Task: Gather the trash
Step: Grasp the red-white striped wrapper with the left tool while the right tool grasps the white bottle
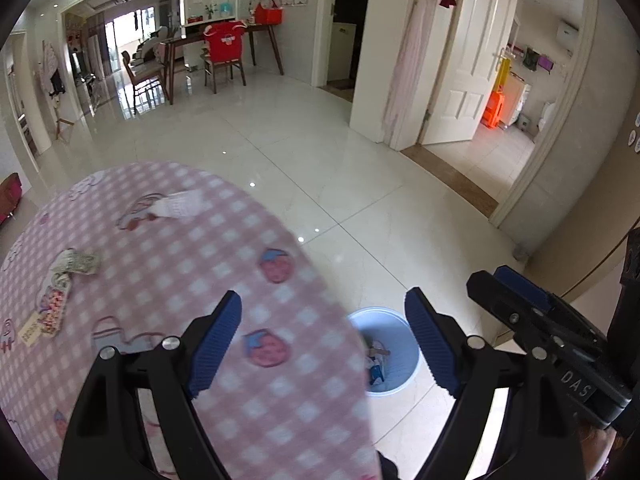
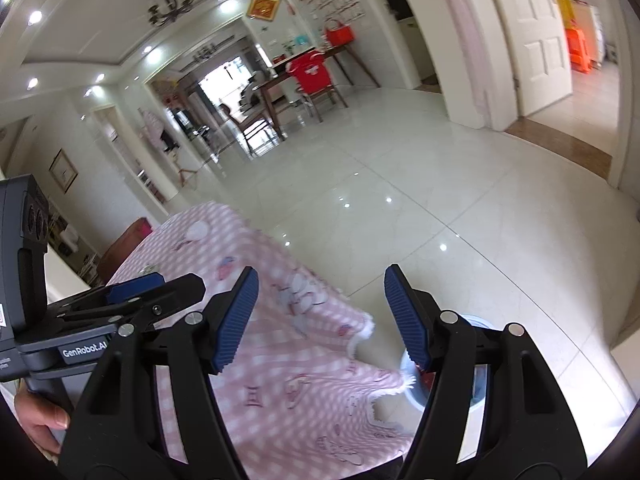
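- Our left gripper [image 1: 323, 340] hangs over the edge of the table [image 1: 168, 264], its jaws wide apart with nothing between the pads.
- Our right gripper [image 2: 320, 314] stands beside it, jaws also apart and empty; through them we see only the pink checked cloth [image 2: 288, 380] and floor [image 2: 420, 208].
- The bin [image 1: 394, 354] sits on the floor just beside the table edge, below and between our grippers. There is already some trash in it, a few scraps at the bottom.
- More trash is left on the table: a white wrapper [image 1: 176, 205] toward the far side, a crumpled silvery wrapper [image 1: 76, 262] near the left edge, and a patterned packet [image 1: 50, 312] just beside it.
- We judge that we are between a drop and the next pick: both grippers empty, several pieces yet to collect.
- The next move calls for swinging one gripper back over the table, lowering it to a wrapper with the jaws straddling it, and closing low enough to catch the thin material.
- The wrappers lie flat, so the pads could slide over them or pinch the cloth instead.
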`<action>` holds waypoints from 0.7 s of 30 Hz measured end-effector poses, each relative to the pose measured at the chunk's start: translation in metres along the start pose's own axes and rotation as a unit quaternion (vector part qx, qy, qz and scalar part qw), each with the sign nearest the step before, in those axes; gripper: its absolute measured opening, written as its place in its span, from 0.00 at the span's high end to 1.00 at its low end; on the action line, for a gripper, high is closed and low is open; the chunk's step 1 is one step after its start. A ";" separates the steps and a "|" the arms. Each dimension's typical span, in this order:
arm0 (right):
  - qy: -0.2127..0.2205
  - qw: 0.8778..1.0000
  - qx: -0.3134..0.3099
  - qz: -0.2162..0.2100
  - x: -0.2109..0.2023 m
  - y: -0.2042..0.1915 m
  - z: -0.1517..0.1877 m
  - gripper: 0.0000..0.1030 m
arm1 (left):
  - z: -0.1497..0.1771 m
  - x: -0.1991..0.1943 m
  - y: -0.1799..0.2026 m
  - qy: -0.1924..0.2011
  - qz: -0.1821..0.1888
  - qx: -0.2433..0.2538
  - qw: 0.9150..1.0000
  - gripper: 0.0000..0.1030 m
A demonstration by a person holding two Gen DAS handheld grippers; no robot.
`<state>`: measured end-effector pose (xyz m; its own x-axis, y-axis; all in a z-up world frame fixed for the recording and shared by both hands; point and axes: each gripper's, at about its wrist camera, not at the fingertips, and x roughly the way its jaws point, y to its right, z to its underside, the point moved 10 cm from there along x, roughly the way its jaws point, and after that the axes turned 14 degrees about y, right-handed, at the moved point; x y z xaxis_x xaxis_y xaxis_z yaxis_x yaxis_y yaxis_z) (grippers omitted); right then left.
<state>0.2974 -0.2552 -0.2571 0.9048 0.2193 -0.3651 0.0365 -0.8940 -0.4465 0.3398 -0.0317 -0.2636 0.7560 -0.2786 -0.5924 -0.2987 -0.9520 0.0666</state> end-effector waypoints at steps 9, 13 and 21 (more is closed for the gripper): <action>-0.032 0.996 -0.064 -0.057 0.036 -0.093 0.017 0.37 | 0.006 -0.026 -0.123 0.016 -0.081 -0.020 0.996 0.20; -0.048 0.991 -0.095 -0.075 0.061 -0.129 0.024 0.35 | 0.013 -0.031 -0.184 0.013 -0.120 -0.041 0.992 0.20; -0.079 0.983 -0.142 -0.086 0.115 -0.170 0.044 0.33 | 0.030 -0.017 -0.248 -0.008 -0.138 -0.067 0.988 0.21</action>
<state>0.3764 -0.0607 -0.2588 0.7986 0.4149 -0.4360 0.3205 -0.9063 -0.2755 0.3840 0.2132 -0.2940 0.7878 -0.0055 -0.6159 -0.0020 -1.0000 0.0063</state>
